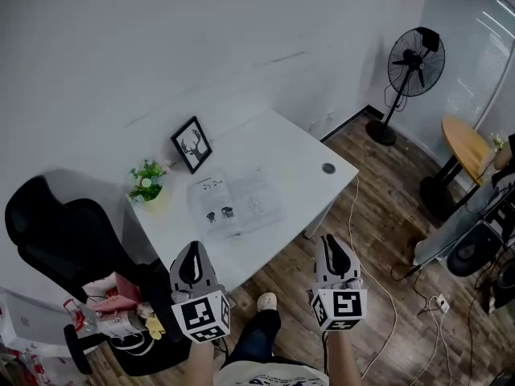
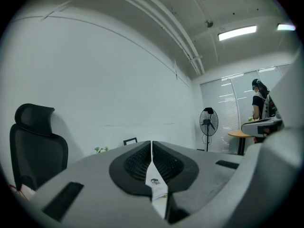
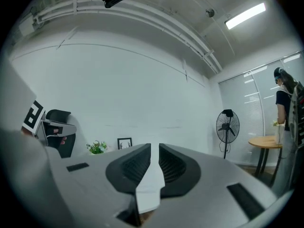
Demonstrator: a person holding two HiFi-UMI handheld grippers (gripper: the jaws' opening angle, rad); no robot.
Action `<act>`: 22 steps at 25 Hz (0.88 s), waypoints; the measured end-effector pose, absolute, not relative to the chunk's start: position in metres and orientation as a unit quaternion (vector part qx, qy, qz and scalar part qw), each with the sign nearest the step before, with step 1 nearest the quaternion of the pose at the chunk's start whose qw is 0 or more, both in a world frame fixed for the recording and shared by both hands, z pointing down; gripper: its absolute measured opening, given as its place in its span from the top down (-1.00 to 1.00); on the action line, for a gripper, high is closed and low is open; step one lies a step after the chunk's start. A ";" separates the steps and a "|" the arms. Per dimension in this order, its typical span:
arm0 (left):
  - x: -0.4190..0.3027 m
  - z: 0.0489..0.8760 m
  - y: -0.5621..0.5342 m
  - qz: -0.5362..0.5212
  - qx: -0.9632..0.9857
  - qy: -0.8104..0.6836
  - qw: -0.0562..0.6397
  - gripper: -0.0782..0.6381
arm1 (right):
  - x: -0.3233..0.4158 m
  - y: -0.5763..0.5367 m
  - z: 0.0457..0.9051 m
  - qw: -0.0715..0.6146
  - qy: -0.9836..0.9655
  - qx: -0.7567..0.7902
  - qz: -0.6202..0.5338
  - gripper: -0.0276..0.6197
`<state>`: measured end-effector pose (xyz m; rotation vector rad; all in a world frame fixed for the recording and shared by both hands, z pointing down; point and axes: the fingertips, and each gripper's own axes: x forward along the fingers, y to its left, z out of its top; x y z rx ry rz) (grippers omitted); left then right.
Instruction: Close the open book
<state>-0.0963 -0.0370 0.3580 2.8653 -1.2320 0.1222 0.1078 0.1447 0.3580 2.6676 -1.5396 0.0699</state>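
Left claw (image 2: 151, 144) is seen closed, right claw (image 3: 155, 148) slightly parted, both empty. The book (image 1: 235, 203) is shown only in the head view, spread flat by the desk's (image 1: 298, 155) front edge.

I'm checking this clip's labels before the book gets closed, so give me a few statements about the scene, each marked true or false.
1. The book lies open on the white desk. True.
2. The left gripper is clamped on a page of the book. False: its jaws are shut on nothing, and it is short of the desk's near edge.
3. A framed picture stands behind the book, with a small plant to its left. True.
4. The fan stands on the desk. False: it stands on the floor, off to the right of the desk.
5. A black chair is at the desk's left end. True.
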 end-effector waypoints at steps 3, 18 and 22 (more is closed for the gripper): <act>-0.069 0.364 -0.064 0.040 0.914 -0.402 0.025 0.71 | 0.138 0.114 0.355 0.036 -0.506 0.861 0.020 0.77; 0.004 0.379 -0.176 0.055 0.886 -0.458 0.045 0.71 | 0.239 -0.035 0.352 0.048 -0.563 0.825 0.019 0.77; -0.001 0.390 -0.187 0.063 0.874 -0.477 0.061 0.71 | 0.244 -0.060 0.359 0.048 -0.582 0.811 0.026 0.77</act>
